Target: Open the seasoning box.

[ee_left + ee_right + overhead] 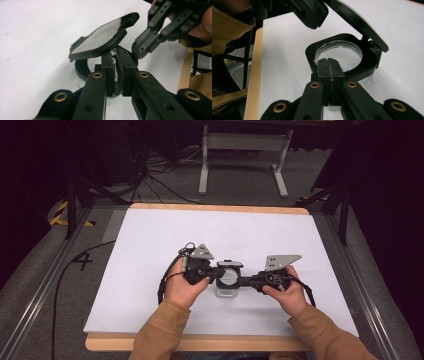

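While my left tool [216, 272] pinches the black collar at the jar's [227, 287] left side, the hinged lid [103, 37] stands tilted open above it. At mid-surface [150, 235] I see the clear jar upright between both tools. My right tool [246, 281] is pressed together on the collar's [362, 68] opposite edge.

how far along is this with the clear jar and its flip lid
Done: the black lid is already swung up, leaving the clear jar open. In hand: the right claw is shut on the jar's black collar, and the left claw is shut at the lid's hinge side. Left: the jar looks empty, so any filling or closing remains.
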### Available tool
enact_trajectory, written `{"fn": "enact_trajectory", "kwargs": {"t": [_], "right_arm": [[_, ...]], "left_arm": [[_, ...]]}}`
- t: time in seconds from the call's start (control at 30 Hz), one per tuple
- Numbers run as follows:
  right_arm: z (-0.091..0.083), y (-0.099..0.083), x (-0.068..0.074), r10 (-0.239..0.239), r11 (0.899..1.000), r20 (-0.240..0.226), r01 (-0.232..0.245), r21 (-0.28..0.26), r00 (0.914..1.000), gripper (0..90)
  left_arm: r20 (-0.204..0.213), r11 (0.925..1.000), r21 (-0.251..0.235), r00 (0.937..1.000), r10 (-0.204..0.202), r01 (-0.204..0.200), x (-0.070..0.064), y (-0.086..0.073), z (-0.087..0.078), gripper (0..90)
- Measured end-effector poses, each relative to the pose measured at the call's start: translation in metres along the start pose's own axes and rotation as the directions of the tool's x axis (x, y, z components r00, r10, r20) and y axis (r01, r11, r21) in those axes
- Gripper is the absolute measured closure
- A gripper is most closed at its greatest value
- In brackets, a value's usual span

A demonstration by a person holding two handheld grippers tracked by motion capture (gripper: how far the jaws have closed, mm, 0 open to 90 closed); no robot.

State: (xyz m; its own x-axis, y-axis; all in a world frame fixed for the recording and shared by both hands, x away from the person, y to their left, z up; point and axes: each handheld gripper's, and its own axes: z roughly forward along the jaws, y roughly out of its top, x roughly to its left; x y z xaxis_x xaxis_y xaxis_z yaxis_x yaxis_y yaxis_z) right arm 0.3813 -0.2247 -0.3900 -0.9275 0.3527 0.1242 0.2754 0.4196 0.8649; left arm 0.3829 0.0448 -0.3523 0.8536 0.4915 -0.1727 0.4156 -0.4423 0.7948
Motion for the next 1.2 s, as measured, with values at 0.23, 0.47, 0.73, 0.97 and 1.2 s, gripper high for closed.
{"fn": "enact_trajectory", "kwargs": {"t": [0.23, 0.47, 0.73, 0.97, 1.2], "right_arm": [[0.000, 0.000, 0.001, -0.007, 1.000, 0.009, 0.007, 0.000, 0.9999, 90.0], [0.000, 0.000, 0.001, -0.005, 1.000, 0.006, 0.005, -0.001, 1.0000, 90.0], [0.000, -0.001, 0.001, -0.004, 1.000, 0.005, 0.004, -0.001, 1.0000, 90.0], [0.000, -0.001, 0.000, -0.006, 1.000, 0.002, 0.006, -0.002, 1.0000, 90.0], [0.000, -0.001, -0.001, -0.007, 1.000, -0.001, 0.007, -0.001, 1.0000, 90.0]], "left_arm": [[-0.008, 0.9997, -0.022, 0.9999, -0.011, 0.011, 0.008, 0.013, -0.002, 85.2], [-0.009, 0.9951, -0.088, 0.9989, -0.047, 0.046, 0.017, 0.024, 0.002, 84.3], [-0.025, 0.9917, -0.111, 0.9974, -0.068, 0.065, 0.025, 0.030, 0.005, 84.6], [-0.058, 0.9900, -0.117, 0.9946, -0.086, 0.078, 0.031, 0.034, 0.012, 86.4], [-0.061, 0.9866, -0.126, 0.9919, -0.111, 0.103, 0.037, 0.037, 0.016, 88.9]]}}
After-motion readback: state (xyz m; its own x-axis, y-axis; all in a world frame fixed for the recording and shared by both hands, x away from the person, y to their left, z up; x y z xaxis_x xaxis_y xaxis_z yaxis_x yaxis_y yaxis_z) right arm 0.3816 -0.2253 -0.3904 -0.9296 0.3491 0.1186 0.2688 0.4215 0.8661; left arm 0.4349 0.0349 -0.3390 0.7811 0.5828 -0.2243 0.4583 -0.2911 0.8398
